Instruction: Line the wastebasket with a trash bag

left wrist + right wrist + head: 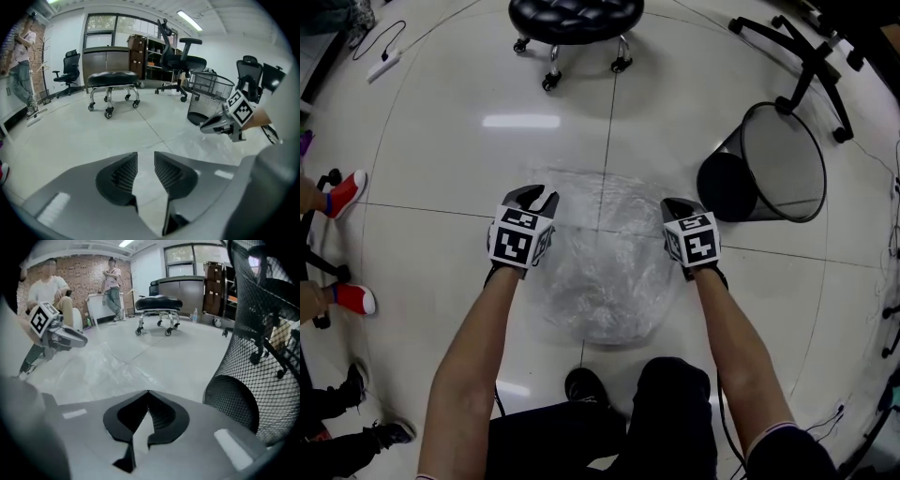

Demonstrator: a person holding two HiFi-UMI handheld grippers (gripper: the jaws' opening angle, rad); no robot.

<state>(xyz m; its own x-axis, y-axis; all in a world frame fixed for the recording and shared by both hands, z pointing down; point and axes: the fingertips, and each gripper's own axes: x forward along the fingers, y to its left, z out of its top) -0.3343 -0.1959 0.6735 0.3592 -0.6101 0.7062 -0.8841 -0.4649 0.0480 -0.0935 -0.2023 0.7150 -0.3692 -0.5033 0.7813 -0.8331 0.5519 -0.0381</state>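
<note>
**Clear bag spread on the floor between my grippers**

Head view: the trash bag (602,267), clear and crinkled, lies spread on the floor (441,159) between my left gripper (539,196) and right gripper (675,204). The black mesh wastebasket (787,159) lies tipped at right.

Left gripper view: my fingers (124,173) stand narrowly apart over bare floor.

Right gripper view: my fingers (161,416) meet at the tips.

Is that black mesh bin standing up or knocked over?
Tipped over: the black mesh wastebasket lies on its side, its round base showing.
</note>
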